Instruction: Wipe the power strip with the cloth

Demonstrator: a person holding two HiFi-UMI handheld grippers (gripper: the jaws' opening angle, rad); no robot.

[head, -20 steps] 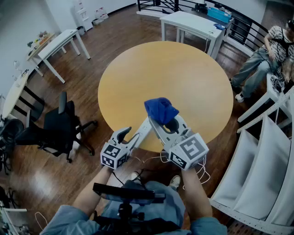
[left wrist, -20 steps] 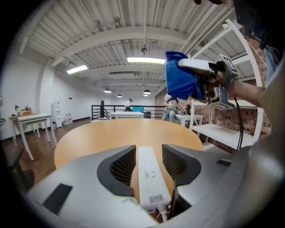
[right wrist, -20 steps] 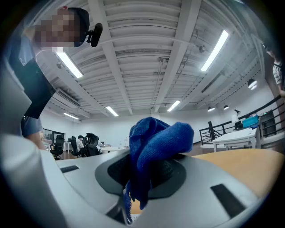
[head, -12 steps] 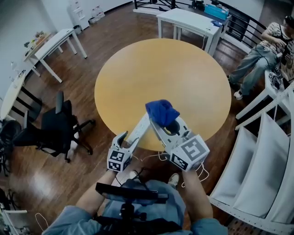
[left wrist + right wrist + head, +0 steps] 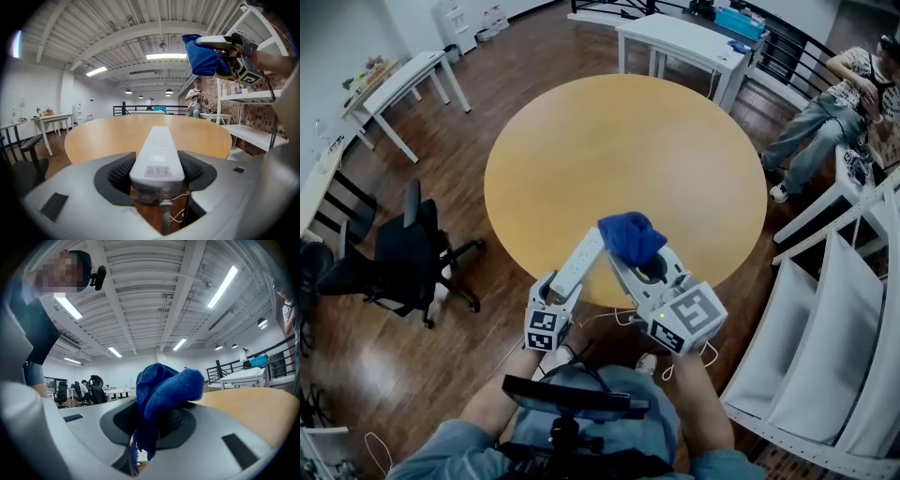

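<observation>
**Power strip clamped in the left claw, cloth held up in the right**

The left gripper has its jaws spread wide around the near end of the white power strip, the ribbed pads pressing on its two long sides. The strip runs straight out from the jaws, away from the person, and reaches over the near edge of the round wooden table. Its gripped end hangs past the table's rim with the dark wood floor below it. I cannot tell whether the far end touches the tabletop. A thin white cable leaves the strip's near end and drops toward the floor.

The right gripper is just beside the left, on its right. Its jaws are closed on a bunched blue cloth, which bulges up and out of the pads, with a loose corner trailing down between them (clear in the right gripper view). In the head view the cloth overlaps the strip's far end. The left gripper view, however, shows it raised well above the strip and to the right, so the two are apart.

Around the table stand a black office chair, white tables and white shelving. A person sits at the upper right
</observation>
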